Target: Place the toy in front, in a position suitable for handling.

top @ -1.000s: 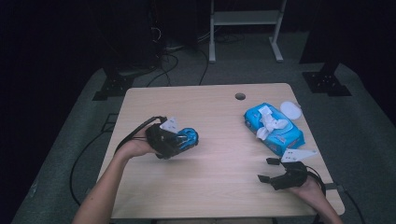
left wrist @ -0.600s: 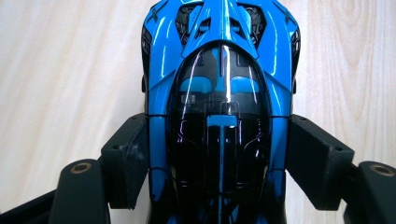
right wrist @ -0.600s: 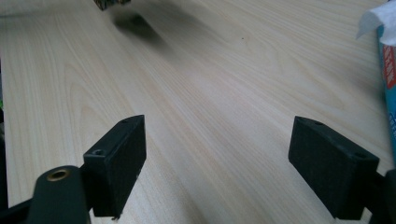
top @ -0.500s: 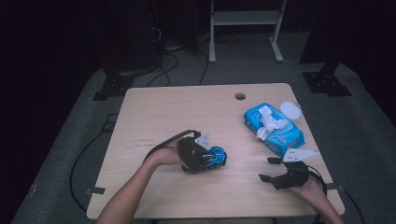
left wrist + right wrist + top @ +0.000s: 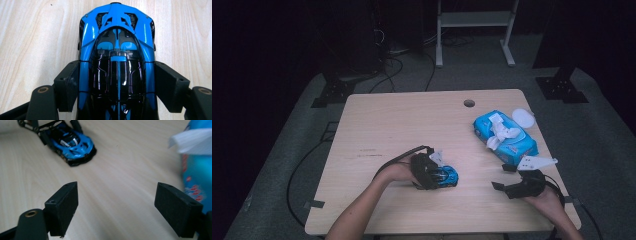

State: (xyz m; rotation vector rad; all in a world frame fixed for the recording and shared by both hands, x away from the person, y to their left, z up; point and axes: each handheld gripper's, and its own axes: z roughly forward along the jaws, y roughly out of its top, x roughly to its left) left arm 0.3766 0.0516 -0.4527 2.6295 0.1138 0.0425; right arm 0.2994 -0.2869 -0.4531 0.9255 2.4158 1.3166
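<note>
Moved: left tool (image 5: 439, 175) with toy car (image 5: 447, 176) toward 4 o'clock on counter (image 5: 402, 125) | Left: clamped on car | Right tool (image 5: 504, 177): apart, at 5 o'clock.

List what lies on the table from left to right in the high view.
Left gripper holding the blue toy car → pack of wet wipes → right gripper.

The toy car (image 5: 116, 62) had glossy blue and black plastic bodywork. The table (image 5: 402, 125) was pale, smooth wood grain. The gripper pads (image 5: 63, 207) looked matt black.
</note>
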